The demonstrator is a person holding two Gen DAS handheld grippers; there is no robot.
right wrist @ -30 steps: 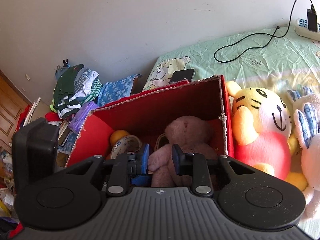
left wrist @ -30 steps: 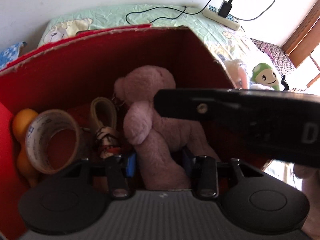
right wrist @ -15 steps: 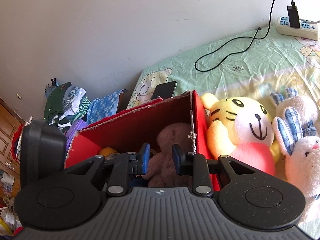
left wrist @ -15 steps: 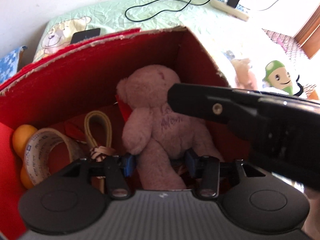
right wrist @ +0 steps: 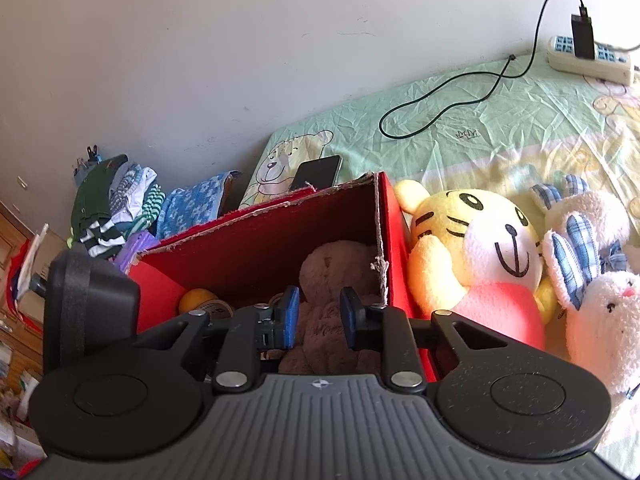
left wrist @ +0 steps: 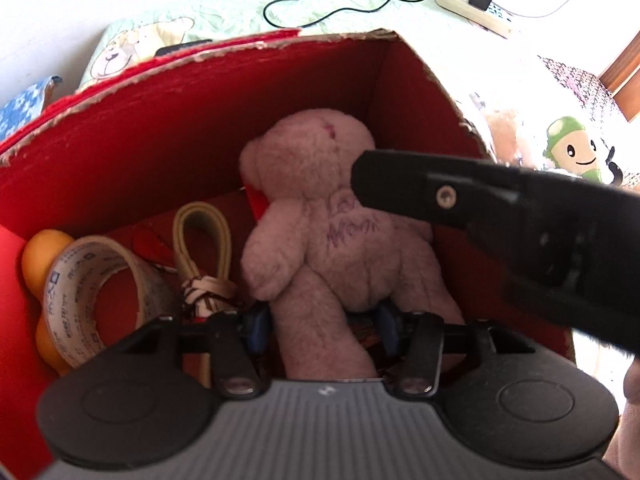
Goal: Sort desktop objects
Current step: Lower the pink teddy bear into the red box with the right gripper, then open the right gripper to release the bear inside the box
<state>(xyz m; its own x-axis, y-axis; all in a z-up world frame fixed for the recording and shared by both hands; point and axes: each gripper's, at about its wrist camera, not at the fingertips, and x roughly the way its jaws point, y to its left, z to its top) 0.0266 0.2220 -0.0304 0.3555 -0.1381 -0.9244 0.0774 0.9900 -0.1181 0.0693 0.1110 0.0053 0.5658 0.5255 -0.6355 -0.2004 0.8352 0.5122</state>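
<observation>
Pink teddy bear (left wrist: 320, 232) lies inside the red cardboard box (left wrist: 160, 120), next to a tape roll (left wrist: 92, 292) and an orange toy (left wrist: 40, 256). Left gripper (left wrist: 322, 330) is opening – its blue pads sit either side of the bear's leg w/o pressing, so this looks like the drop-off step. Right gripper (right wrist: 320, 316) hovers above the box rim, jaws closing on nothing. Next: lift left clear of the box, then go for the tiger plush (right wrist: 472, 256) just beside the box.
</observation>
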